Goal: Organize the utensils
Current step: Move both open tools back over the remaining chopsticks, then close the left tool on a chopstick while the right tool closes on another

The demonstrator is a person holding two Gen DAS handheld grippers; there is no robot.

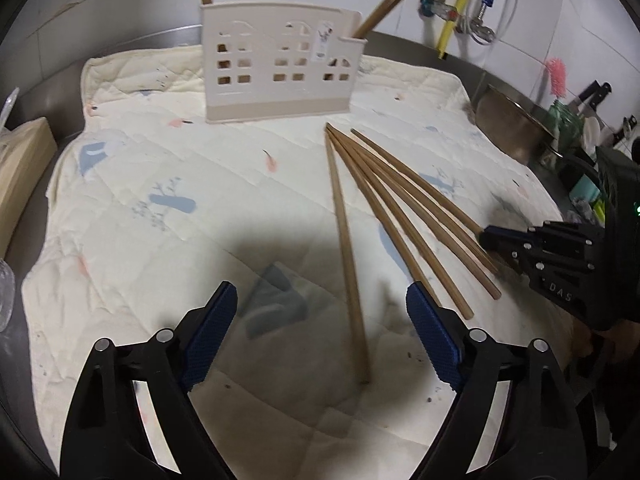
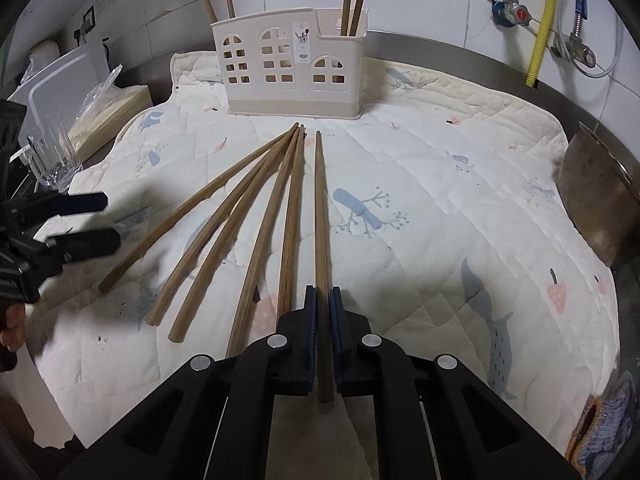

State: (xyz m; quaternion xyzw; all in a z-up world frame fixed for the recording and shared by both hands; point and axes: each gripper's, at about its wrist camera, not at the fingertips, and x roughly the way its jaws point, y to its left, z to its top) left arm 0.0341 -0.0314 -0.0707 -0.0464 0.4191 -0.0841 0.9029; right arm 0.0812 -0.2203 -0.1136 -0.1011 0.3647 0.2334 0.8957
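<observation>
Several brown wooden chopsticks (image 2: 256, 216) lie fanned out on a quilted mat (image 2: 440, 200), tips toward a cream house-shaped utensil holder (image 2: 292, 76) at the back. The holder has chopsticks standing in its left and right compartments. My right gripper (image 2: 324, 300) is shut on the rightmost chopstick (image 2: 321, 216), near its thick end, low over the mat. My left gripper (image 1: 320, 312) is open and empty, hovering above the mat near the leftmost chopstick (image 1: 344, 240). The holder (image 1: 276, 76) and the right gripper (image 1: 492, 236) also show in the left wrist view.
A metal bowl (image 2: 596, 208) stands at the mat's right edge. A glass (image 2: 56, 156), a wooden box (image 2: 112, 116) and a white board (image 2: 60, 80) stand at the left. Pipes and valves (image 2: 540, 20) run along the tiled wall.
</observation>
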